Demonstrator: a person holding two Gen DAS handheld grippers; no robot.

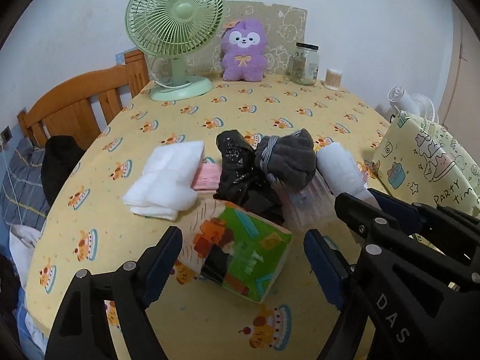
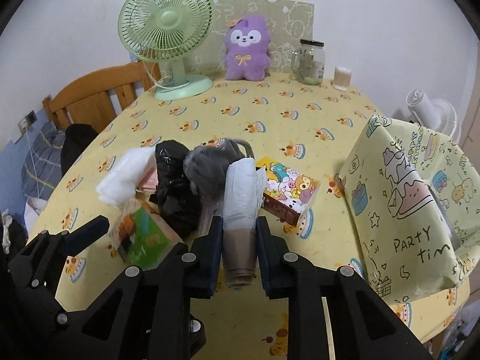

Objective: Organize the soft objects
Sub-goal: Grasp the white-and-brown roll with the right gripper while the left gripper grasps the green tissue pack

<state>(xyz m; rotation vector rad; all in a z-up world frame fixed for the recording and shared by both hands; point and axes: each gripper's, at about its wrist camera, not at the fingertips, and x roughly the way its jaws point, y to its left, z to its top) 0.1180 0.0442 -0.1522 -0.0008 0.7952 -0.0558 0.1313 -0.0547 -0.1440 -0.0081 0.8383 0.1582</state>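
Yellow cake-print tablecloth (image 1: 270,102), white wall (image 1: 360,0)

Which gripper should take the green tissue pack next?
Left. The left gripper is open with the green tissue pack between its fingers; the right gripper is shut on the white roll.

Both views are evenly and softly lit, moderately bright, with a cool white cast on the far wall (image 1: 360,6). Shadows are faint: a weak one lies under the fan (image 1: 175,15) base. The black bag (image 2: 175,186) shows small glints of glare. Fisheye distortion bends the surface (image 1: 270,102) edge into a curve, and the corners are vignetted black. Focus is mostly sharp; fine detail softens near the rim.
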